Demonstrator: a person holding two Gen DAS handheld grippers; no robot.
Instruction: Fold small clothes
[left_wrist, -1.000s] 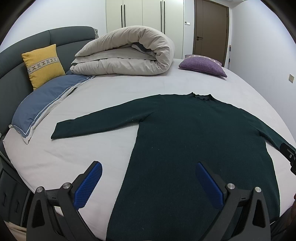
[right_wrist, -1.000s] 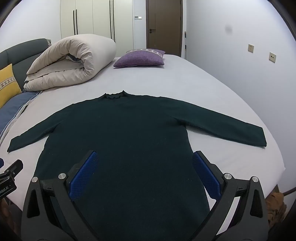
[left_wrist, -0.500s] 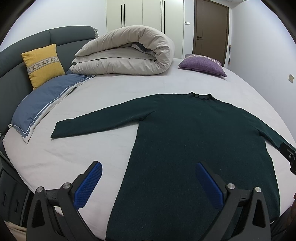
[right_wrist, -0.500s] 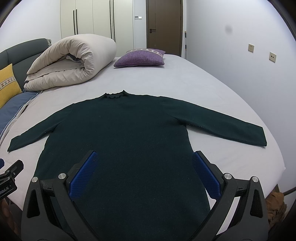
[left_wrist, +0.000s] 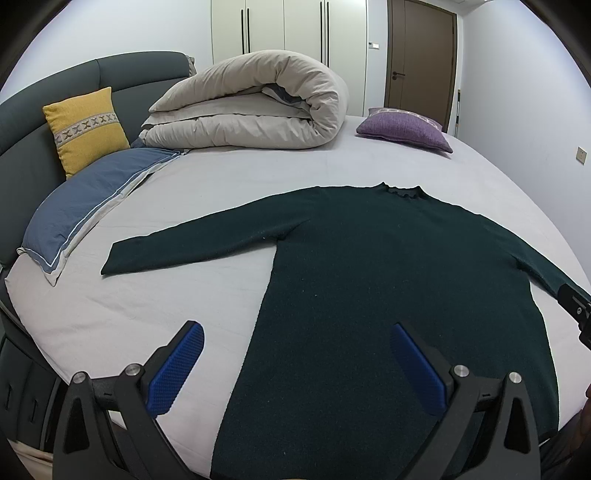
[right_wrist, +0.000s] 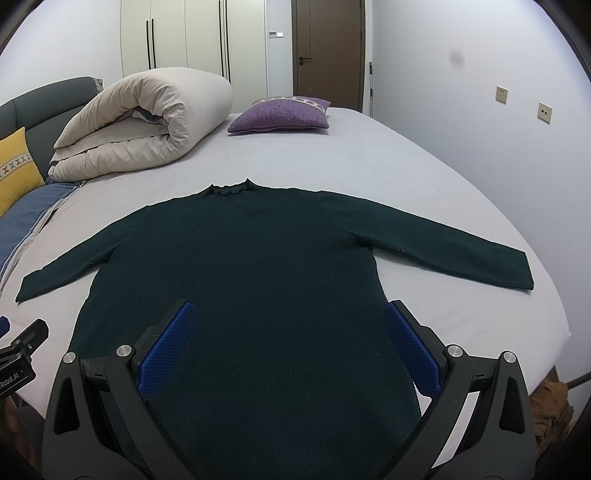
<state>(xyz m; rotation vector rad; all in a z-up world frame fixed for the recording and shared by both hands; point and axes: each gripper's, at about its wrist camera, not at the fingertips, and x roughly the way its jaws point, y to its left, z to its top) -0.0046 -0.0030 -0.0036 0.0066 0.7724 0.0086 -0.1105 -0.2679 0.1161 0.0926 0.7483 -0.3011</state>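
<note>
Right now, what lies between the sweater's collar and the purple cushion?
Only bare sheet between the collar and the purple cushion, seen in the right wrist view.

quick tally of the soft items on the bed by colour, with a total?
Dark green knit long-sleeved sweater: 1
Beige rolled duvet: 1
Purple square cushion: 1
Yellow square cushion with patterned band: 1
Blue pillow with pale edge: 1
Total: 5

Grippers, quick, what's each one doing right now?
Left gripper: open, holding nothing, above the sweater.
Right gripper: open, holding nothing.
</note>
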